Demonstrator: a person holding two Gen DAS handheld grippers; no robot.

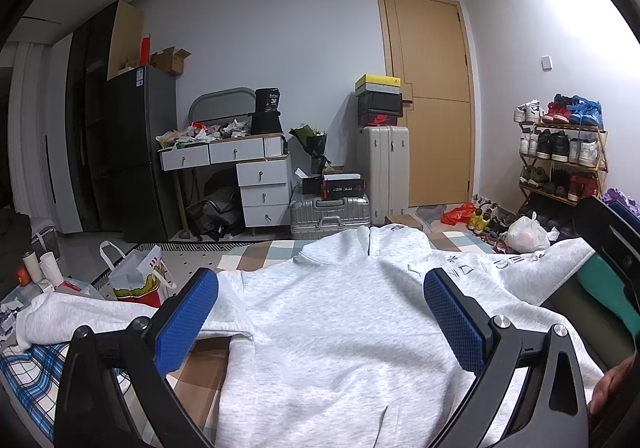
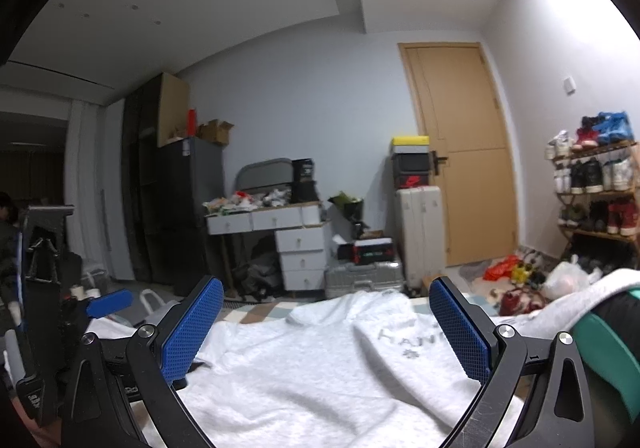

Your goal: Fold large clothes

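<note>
Left wrist view: the bed (image 1: pixel 208 360), covered with a checked sheet in brown, white and pale blue, is used as the folding surface, and a light grey hoodie (image 1: pixel 340 328) is spread over most of it. The body of the hoodie is laid flat along the middle of the bed, with the hood (image 1: pixel 384 240) reaching the far edge, probably so that the sleeves can be folded inward first. One sleeve (image 1: pixel 100 312) is stretched toward the left edge; the other sleeve (image 1: pixel 532 268), with grey lettering, is turned toward the right edge.

The left gripper (image 1: pixel 320 308) is held low above the chest of the hoodie, its blue fingers (image 1: pixel 188 320) spread wide, with nothing between them. In the right wrist view, the right gripper (image 2: pixel 326 328) is likewise released and empty above the cloth. No fold is yet made, it seems.
</note>
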